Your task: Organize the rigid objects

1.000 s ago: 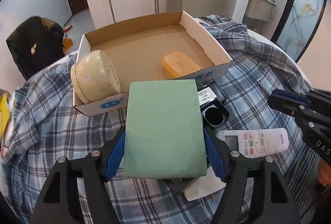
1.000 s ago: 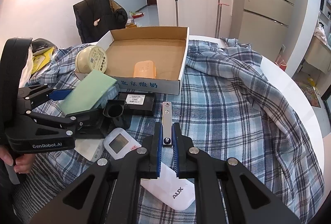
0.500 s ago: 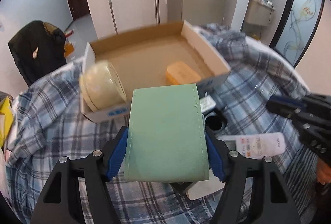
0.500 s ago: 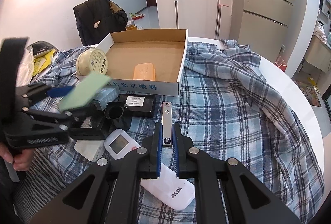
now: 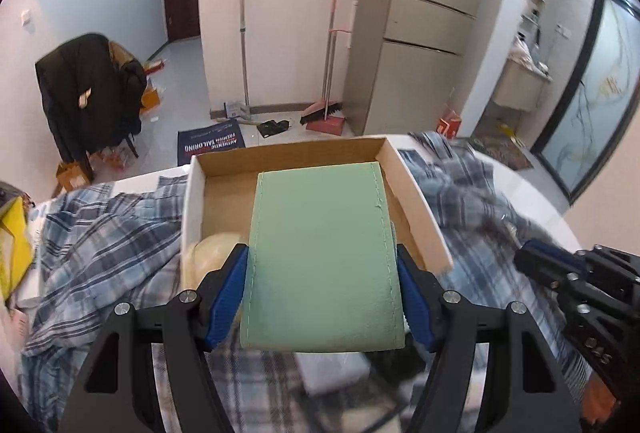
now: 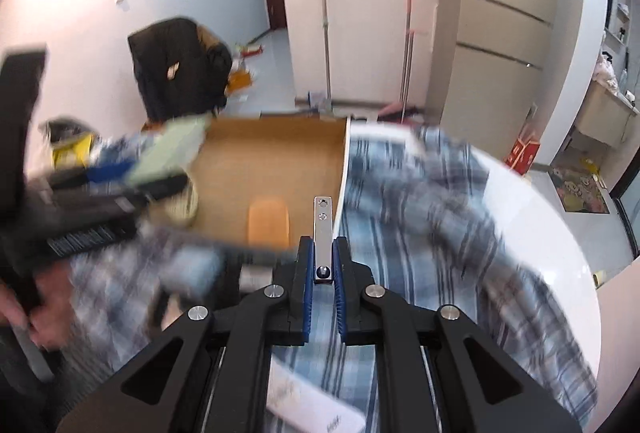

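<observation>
Left wrist view: left gripper [image 5: 324, 297] clamped on green case [image 5: 324, 257], now raised over box [image 5: 416, 201], lower centre. Right gripper [image 6: 323, 273] clenched on metal strip [image 6: 323, 229], likewise lifted. Both ready for depositing.

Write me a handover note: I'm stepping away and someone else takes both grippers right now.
Left gripper: shut on the green case, carried over the cardboard box.
Right gripper: shut on the metal strip, near the box's right wall.
Done: orange block and cream round tin lie in the box.
Left: put the case and strip in the box. More items lie on the plaid cloth in front of the box, too blurred to name.
</observation>
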Demonstrator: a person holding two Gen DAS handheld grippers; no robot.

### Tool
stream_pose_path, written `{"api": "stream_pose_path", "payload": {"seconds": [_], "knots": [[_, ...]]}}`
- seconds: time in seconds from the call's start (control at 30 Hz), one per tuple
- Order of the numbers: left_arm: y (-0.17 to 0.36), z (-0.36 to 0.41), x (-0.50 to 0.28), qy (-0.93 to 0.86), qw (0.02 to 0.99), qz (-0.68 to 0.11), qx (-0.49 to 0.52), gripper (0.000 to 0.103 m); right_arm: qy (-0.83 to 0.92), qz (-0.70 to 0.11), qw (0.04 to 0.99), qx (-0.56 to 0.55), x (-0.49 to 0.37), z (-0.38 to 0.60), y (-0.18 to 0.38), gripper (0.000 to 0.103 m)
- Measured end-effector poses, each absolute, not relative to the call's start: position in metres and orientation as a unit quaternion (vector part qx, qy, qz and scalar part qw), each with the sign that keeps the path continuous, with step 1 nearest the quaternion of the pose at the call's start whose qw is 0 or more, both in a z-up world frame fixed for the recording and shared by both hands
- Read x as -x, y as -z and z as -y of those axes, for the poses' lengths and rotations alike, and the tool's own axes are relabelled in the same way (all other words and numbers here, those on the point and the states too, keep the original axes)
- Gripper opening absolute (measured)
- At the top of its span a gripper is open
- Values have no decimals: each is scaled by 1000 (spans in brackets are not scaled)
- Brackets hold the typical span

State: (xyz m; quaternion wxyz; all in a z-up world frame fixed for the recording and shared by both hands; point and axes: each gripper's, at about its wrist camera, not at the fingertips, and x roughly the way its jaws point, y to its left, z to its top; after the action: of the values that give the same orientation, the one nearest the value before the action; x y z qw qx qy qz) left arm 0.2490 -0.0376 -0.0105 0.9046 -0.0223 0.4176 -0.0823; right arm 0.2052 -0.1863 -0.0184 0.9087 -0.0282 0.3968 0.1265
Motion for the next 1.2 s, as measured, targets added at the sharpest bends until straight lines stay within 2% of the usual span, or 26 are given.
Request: {"api": "stream_pose_path", "payload": {"seconds": [0.13,0.3,0.4,0.6,0.7,0.97,1.0,1.07,1.2], "knots": [[22,43,-281,71,896,-435,48,72,-113,-395,912,9,-242,178,3,9],[30,54,-304,33,899,-435,33,72,-92,-385,918,-39,-283,178,-9,9],[46,59,-311,33,893,-449,22,72,-120,-398,906,-76,-287,181,5,9],[74,60,-317,16,888,-460,-4,72,-107,-434,892,-72,-300,188,34,9],[76,63,-314,8,894,-448,-26,72,-86,-437,894,-52,-305,188,42,9],[73,59,-313,20,897,-442,-8,73,-77,-453,887,-52,-313,190,56,9],[73,59,-312,22,897,-441,-6,75,-77,-454,886,-53,-313,190,56,9],[72,60,-311,28,900,-435,-6,91,-74,-454,887,-51,-313,191,56,9],[68,63,-308,28,907,-420,-19,91,-74,-453,887,-53,-315,191,58,9]]}}
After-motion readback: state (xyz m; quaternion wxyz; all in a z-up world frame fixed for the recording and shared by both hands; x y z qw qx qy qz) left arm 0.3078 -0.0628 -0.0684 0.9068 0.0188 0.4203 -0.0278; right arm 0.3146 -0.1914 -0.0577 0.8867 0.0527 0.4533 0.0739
